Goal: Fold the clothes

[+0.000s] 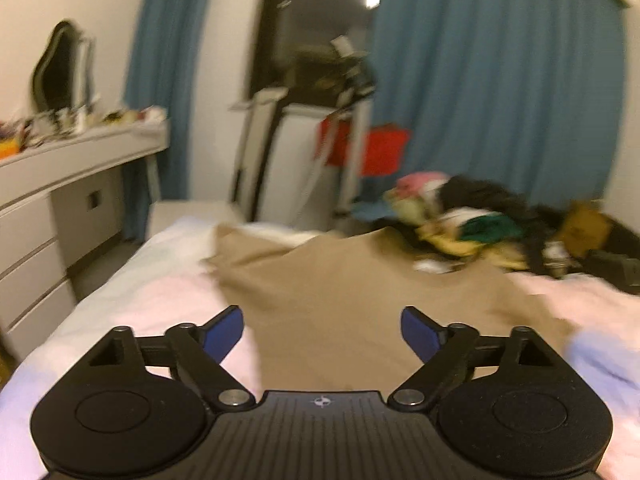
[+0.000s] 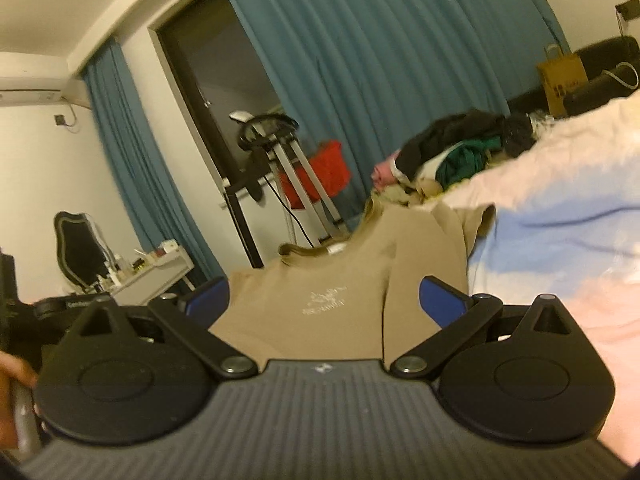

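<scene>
the tan shirt lies spread on the bed, across the middle of the pale pink and blue bedcover, with its far edge rumpled toward the foot of the bed. in the right wrist view the shirt shows a small white print on the chest, its collar at the far side and one side folded over along a crease on the right.

the left gripper hovers over the near part of the shirt with its blue-padded fingers spread wide and nothing between them. the right gripper is likewise released, fingers wide apart above the printed chest, gripping nothing.

far right on the bed sits a pile of clothes in black, green, yellow and pink, just beyond the shirt. a brown paper bag stands behind the pile. blue curtains hang at the far wall, with a red basket on a metal frame in front of them. on the left a white dresser carries a mirror and small clutter.
</scene>
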### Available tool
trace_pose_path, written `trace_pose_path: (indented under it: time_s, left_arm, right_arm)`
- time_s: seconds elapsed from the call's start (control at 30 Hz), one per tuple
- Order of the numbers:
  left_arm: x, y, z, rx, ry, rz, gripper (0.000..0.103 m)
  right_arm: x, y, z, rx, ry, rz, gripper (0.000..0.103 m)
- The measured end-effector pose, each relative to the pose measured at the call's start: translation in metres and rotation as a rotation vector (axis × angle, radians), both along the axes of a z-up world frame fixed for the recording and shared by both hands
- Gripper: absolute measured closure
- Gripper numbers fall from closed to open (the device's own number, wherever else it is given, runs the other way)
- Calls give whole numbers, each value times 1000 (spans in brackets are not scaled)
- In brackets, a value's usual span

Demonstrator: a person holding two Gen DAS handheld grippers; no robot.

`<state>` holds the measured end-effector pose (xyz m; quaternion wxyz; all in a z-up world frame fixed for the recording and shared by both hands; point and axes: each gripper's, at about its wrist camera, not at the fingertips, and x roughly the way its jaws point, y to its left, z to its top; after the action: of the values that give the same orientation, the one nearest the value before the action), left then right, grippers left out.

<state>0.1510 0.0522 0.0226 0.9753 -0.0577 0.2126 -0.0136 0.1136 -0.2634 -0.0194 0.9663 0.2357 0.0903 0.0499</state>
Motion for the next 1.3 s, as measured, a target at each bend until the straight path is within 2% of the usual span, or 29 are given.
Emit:
trace_pose_path:
  time_s: [0.07,0.17,0.33,0.47,0.63,0.87,1.07,1.23,1.3]
  left_arm:
    - [-20,-15,14,-8,-29,-40,11]
    - [-50,-35,27,-19,-70,-82,5]
    - [-74,-55,21,-8,-54,-93,1]
    - [-91,-69,13,5,-32,-96,0]
    - [-94,-81,7,53,-16,-117,0]
    - [-92,-89,-2,114,-72,-137,0]
    - [-80,-82,-35,136,-20,-129,0]
    - [-66,-71,-50,128,14,-109,0]
    - [-62,-67,-54,128,18,-96,0]
  right_arm:
    - [-18,-7,15,-13,16,-34,0]
    - [-43,-21,36,13,-10,-45,0]
    - [-66,-28,59,-37,-79,-26,0]
    - [-65,-25,56,-89,-85,-32,0]
    - [-59,-23,47,-87,-56,-45,0]
    - [-38,-29,33,-52,-20,-85,0]
    - [-11,-40,14,36,22,-104,1]
    - [15,-49,4,57,42,-105,1]
    - [27,-54,0,59,46,-97,8]
